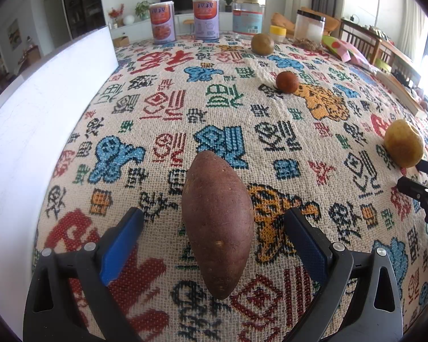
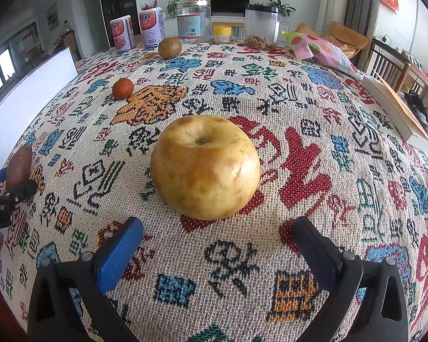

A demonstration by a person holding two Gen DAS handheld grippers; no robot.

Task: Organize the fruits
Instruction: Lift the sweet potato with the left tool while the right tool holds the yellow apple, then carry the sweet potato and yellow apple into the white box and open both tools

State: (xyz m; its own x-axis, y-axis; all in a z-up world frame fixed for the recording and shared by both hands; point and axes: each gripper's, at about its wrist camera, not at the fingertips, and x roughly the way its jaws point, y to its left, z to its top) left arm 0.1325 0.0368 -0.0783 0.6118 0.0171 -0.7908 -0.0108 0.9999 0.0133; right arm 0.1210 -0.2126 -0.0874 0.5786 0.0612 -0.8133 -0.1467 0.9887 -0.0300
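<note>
A reddish-brown sweet potato (image 1: pixel 217 225) lies lengthwise on the patterned tablecloth, between the blue pads of my left gripper (image 1: pixel 214 216), which stands open around it with gaps on both sides. In the right wrist view a yellow apple (image 2: pixel 205 168) sits stem-up just ahead of my right gripper (image 2: pixel 218 228), also open, the fingertips short of the fruit. The same apple (image 1: pixel 403 143) shows at the right edge of the left view, the sweet potato (image 2: pixel 19 166) at the left edge of the right view. A small orange (image 1: pixel 287 82) (image 2: pixel 123 88) and a round green-brown fruit (image 1: pixel 262 44) (image 2: pixel 169 48) lie farther back.
At the table's far edge stand two cans (image 1: pixel 162 22), a clear jar (image 1: pixel 248 18), a yellow-lidded pot (image 1: pixel 278 33) and a black-lidded container (image 1: pixel 310 28). A snack bag (image 2: pixel 322 50) and a book (image 2: pixel 396 111) lie at the right. A white board (image 1: pixel 42 108) borders the left side.
</note>
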